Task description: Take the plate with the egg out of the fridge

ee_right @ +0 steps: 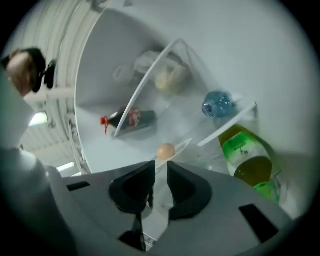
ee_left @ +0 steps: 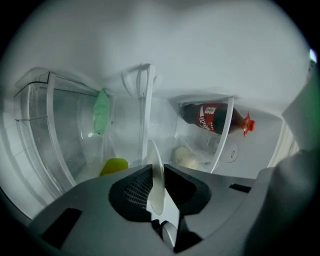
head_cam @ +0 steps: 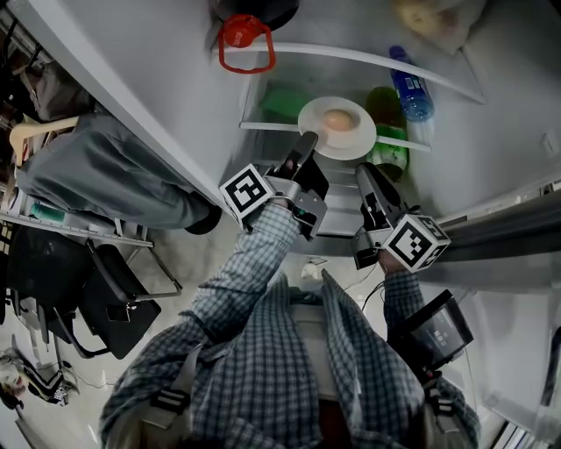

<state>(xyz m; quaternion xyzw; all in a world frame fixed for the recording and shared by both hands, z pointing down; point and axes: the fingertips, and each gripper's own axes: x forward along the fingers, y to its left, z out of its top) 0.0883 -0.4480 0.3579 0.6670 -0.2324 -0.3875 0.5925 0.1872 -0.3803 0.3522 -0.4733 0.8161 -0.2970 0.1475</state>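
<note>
The white plate (head_cam: pixel 360 138) with a brown egg (head_cam: pixel 338 119) on it is at the fridge's shelf level, just in front of the open compartment. My left gripper (head_cam: pixel 308 140) is shut on the plate's left rim; in the left gripper view the plate (ee_left: pixel 156 185) runs edge-on between the pads of that gripper (ee_left: pixel 157 176). My right gripper (head_cam: pixel 362 169) pinches the near right rim. In the right gripper view the plate (ee_right: pixel 183 144) leads into the jaws of that gripper (ee_right: pixel 159 172), with the egg (ee_right: pixel 166 150) just beyond them.
A green bottle (head_cam: pixel 388 131), a blue-capped water bottle (head_cam: pixel 412 88) and a bagged food item (head_cam: pixel 429 17) stand in the fridge. A cola bottle (ee_left: pixel 212 117) lies on a door shelf. The white fridge door (head_cam: pixel 131 79) is at the left, with a seated person (head_cam: pixel 105 180) behind it.
</note>
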